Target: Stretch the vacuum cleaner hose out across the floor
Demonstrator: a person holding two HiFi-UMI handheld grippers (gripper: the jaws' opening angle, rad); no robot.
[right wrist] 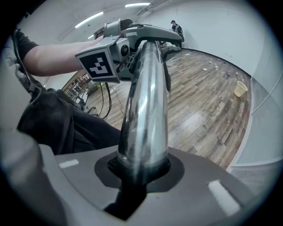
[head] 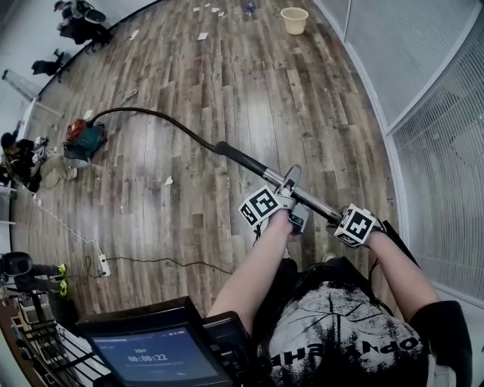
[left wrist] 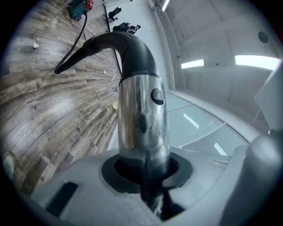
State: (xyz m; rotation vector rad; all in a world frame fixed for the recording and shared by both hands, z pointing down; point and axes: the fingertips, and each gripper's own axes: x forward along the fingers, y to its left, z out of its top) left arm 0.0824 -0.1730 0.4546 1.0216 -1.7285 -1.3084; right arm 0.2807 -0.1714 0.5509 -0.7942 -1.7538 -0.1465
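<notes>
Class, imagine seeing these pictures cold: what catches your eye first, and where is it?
The shiny metal wand at centre right, clamped by both the left gripper and the right gripper. From it a black hose curves across the wooden floor to the vacuum cleaner at far left. A pale bucket stands alone at the top.

Wood-plank floor carries a vacuum cleaner, bucket and paper scraps.
</notes>
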